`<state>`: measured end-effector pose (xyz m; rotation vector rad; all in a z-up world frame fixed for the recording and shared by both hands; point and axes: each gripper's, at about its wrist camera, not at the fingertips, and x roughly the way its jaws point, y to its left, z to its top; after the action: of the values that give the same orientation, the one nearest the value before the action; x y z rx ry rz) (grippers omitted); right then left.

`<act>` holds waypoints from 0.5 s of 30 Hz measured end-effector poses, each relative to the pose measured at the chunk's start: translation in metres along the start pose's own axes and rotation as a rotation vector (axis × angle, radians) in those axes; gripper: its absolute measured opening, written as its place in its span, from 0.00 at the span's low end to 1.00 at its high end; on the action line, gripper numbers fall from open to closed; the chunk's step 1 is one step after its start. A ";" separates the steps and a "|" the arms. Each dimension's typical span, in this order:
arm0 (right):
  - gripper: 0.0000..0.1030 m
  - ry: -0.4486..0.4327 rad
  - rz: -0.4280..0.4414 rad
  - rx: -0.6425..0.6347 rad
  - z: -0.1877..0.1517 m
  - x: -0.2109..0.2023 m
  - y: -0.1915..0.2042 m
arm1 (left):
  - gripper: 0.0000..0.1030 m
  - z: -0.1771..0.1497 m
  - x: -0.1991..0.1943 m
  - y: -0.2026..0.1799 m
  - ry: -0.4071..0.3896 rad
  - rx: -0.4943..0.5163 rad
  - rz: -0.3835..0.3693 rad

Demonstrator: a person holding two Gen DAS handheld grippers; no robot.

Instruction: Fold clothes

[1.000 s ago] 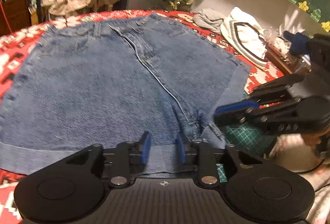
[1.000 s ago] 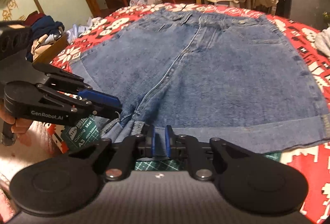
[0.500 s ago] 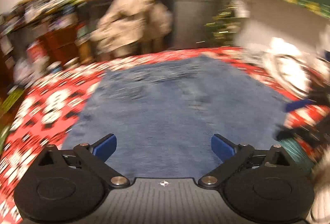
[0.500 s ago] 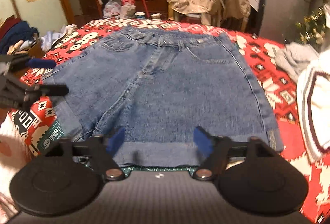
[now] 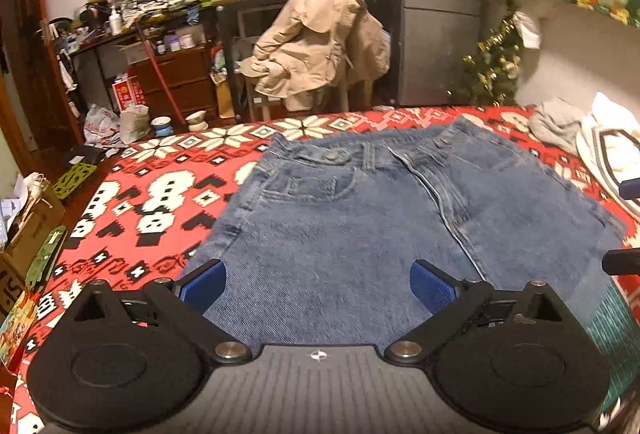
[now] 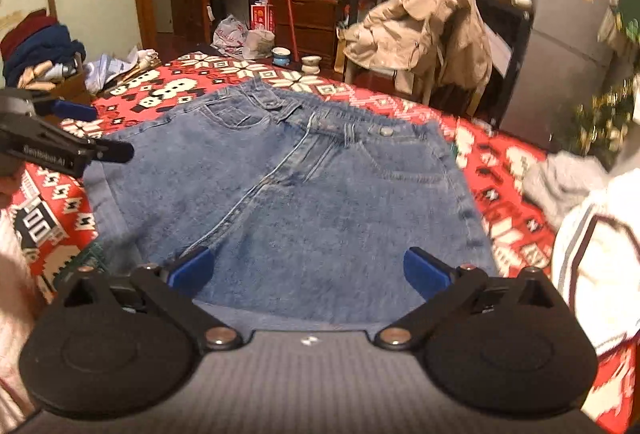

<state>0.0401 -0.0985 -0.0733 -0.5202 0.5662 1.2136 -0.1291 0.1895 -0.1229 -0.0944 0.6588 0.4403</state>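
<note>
The denim shorts (image 5: 400, 226) lie flat on the red patterned cloth (image 5: 160, 194) that covers the worktop, waistband on the far side, hem near the tongs. They look spread out but not folded yet. The left tongs (image 5: 318, 284) and the right tongs (image 6: 306, 270) have both just been opening; now they are wide open above the near hem, with nothing in them. The next step is likely the first fold. Each set of tongs would need to pinch an edge and lift it over evenly.
</note>
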 end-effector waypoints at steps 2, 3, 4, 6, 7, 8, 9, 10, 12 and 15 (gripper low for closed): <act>0.99 -0.037 0.003 -0.007 0.006 0.004 -0.003 | 0.96 0.006 0.006 0.006 -0.001 -0.044 -0.006; 0.99 -0.048 0.015 -0.009 0.010 0.007 -0.004 | 0.96 0.010 0.011 0.009 0.010 -0.074 -0.011; 0.99 -0.054 0.021 -0.004 0.015 0.013 -0.006 | 0.96 0.013 0.015 0.014 0.024 -0.109 -0.023; 0.99 -0.049 0.054 -0.028 0.027 0.027 -0.007 | 0.96 0.023 0.028 0.023 0.049 -0.178 -0.035; 0.99 -0.046 0.071 -0.044 0.035 0.035 -0.007 | 0.96 0.029 0.035 0.026 0.057 -0.191 -0.020; 0.99 -0.042 0.087 -0.059 0.043 0.044 -0.008 | 0.94 0.036 0.042 0.029 0.066 -0.203 -0.005; 0.99 -0.031 0.103 -0.079 0.054 0.053 -0.008 | 0.92 0.042 0.049 0.032 0.075 -0.216 0.010; 0.99 -0.017 0.119 -0.101 0.065 0.062 -0.008 | 0.90 0.048 0.056 0.035 0.084 -0.229 0.025; 0.99 0.011 0.151 -0.145 0.088 0.080 -0.009 | 0.75 0.063 0.067 0.043 0.139 -0.279 0.049; 0.99 0.063 0.211 -0.220 0.125 0.102 0.001 | 0.62 0.085 0.082 0.054 0.235 -0.362 0.082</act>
<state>0.0798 0.0556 -0.0461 -0.6994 0.5547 1.4746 -0.0457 0.2870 -0.1034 -0.4693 0.8101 0.6314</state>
